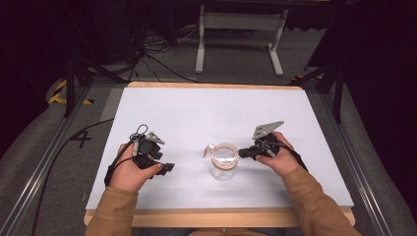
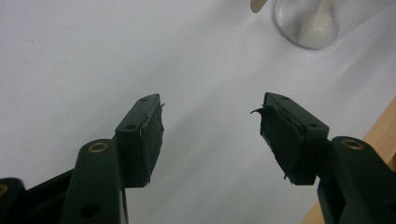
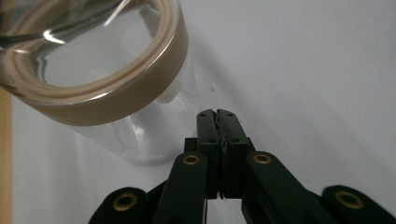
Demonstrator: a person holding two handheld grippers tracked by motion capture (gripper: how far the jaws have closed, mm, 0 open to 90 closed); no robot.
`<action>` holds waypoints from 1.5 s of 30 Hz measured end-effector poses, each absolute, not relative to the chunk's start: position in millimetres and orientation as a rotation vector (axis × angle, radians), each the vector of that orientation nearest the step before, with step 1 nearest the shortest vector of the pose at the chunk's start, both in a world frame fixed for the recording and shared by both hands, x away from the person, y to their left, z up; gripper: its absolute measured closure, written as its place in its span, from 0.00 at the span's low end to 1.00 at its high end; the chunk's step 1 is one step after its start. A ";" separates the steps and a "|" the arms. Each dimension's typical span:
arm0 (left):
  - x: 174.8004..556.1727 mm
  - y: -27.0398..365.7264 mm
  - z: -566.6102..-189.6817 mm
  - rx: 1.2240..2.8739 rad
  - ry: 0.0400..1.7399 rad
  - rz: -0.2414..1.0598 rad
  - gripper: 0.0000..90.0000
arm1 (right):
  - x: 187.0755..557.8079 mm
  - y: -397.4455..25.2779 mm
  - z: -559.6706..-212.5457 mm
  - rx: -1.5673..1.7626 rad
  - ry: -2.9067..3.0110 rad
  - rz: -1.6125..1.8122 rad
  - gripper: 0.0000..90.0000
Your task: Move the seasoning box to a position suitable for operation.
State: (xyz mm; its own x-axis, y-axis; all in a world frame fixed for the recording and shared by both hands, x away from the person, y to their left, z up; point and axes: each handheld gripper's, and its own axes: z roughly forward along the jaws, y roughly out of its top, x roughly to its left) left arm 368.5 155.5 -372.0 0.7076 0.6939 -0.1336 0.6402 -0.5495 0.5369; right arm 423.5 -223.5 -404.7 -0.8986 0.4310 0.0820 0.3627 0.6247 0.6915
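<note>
Jar [image 3: 107, 93] rim, partly cut off above

A clear glass jar [image 1: 223, 164] with a tan rim — black grippers, white table [image 1: 196, 113], tan sleeves.

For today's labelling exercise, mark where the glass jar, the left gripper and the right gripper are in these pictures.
glass jar [image 1: 223, 164], high view, on its clear wall below the tan rim.
left gripper [image 2: 211, 128], left gripper view, midway between its spread fingertips.
right gripper [image 3: 217, 113], right gripper view, where the closed fingertips meet.
</note>
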 end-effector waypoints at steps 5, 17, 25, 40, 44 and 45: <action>366.7 154.3 -374.1 2.354 1.018 0.116 0.44 | 423.1 -215.8 -409.2 0.653 2.763 1.138 1.00; 368.8 150.1 -374.8 2.369 1.009 0.104 0.44 | 417.6 -213.9 -407.8 0.634 2.781 1.090 1.00; 371.4 146.0 -375.0 2.380 0.995 0.097 0.44 | 409.8 -210.9 -407.9 0.616 2.815 1.075 1.00; 379.0 136.9 -378.5 2.392 0.968 0.076 0.44 | 386.0 -186.8 -409.9 0.490 2.886 1.038 1.00; 379.5 137.7 -378.8 2.386 0.959 0.086 0.49 | 380.4 -177.5 -410.4 0.446 2.905 1.042 1.00; 379.5 137.7 -378.8 2.386 0.959 0.086 0.50 | 380.4 -177.5 -410.4 0.446 2.905 1.042 1.00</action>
